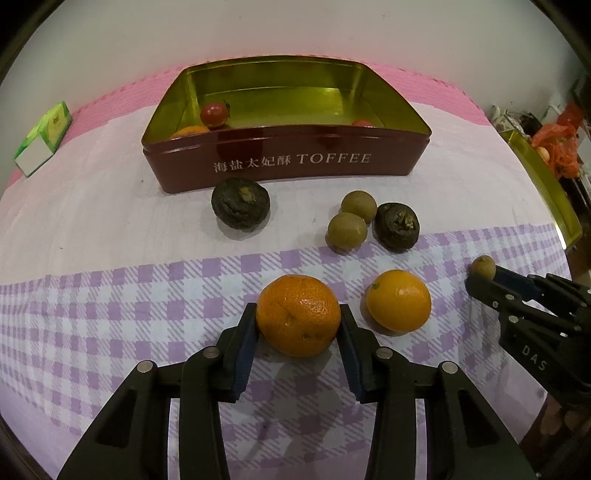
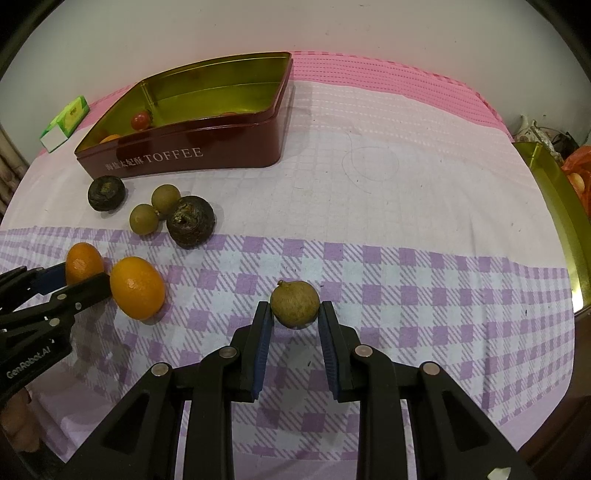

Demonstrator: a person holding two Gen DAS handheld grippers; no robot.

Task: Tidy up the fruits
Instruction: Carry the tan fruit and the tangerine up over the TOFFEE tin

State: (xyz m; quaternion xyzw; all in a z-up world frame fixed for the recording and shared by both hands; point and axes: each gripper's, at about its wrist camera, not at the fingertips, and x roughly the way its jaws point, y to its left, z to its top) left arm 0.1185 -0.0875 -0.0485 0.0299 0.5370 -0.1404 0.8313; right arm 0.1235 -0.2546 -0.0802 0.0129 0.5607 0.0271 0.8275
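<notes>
Before the toffee tin (image 1: 284, 162) on your checked cloth (image 1: 110, 295) | left gripper (image 1: 298, 319) clenched on an orange (image 1: 298, 315) | right gripper (image 2: 295, 308) clenched on a longan (image 2: 294, 303) | plain wall (image 1: 295, 29) behind the tin.

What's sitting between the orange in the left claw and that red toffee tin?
Only one dark wrinkled fruit, just in front of the toffee tin; otherwise bare cloth up from the orange. The left wrist view shows it.
</notes>
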